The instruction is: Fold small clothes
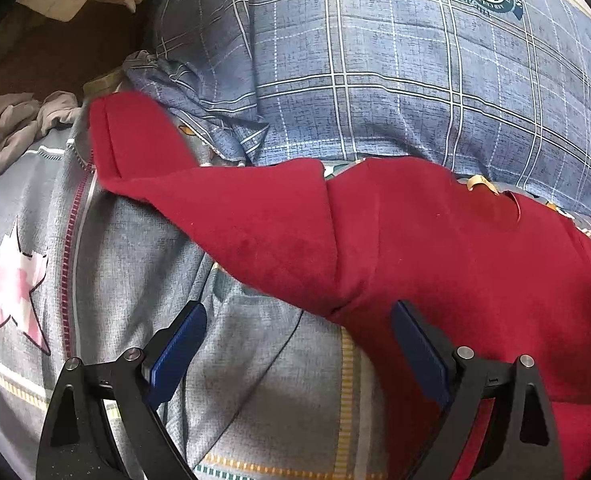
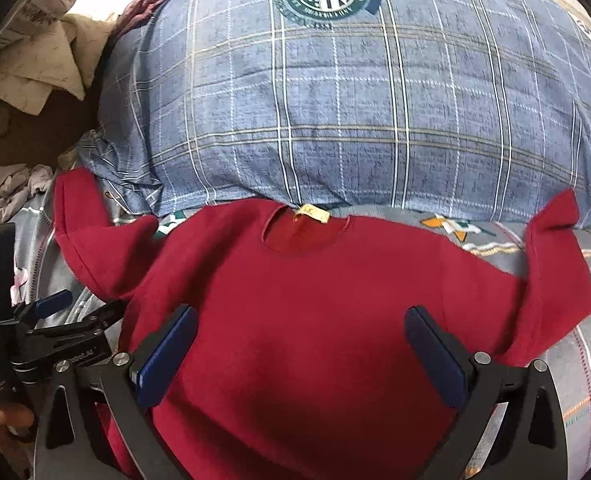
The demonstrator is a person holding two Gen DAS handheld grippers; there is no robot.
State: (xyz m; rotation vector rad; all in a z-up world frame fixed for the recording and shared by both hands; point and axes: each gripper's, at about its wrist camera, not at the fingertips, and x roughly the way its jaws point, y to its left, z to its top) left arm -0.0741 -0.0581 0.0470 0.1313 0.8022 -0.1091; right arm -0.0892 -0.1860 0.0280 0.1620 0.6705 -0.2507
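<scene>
Blue-padded fingers of both grippers sit right at the lens, so starting there: left gripper (image 1: 299,344) and right gripper (image 2: 301,344) both have their jaws spread wide apart, nothing held. Biggest thing around is the bed cover (image 1: 255,400), grey patchwork with a star print, and the plaid pillow (image 2: 335,100) at the back. Spread flat on the cover, front side up, is the red sweatshirt (image 2: 315,320), neck opening (image 2: 303,236) up against the pillow, yellow neck tag (image 2: 315,214) showing.

Looks to me like the first fold hasn't started. Left sleeve (image 1: 215,220) angles out and its cuff (image 1: 107,136) flops up near the pillow corner; right sleeve (image 2: 551,248) kinks upward too.

My take: grab each sleeve near the cuff, pinch only one layer, then lay it across the chest without dragging the body fabric. Fleece like this probably bunches, so go slow and smooth.
</scene>
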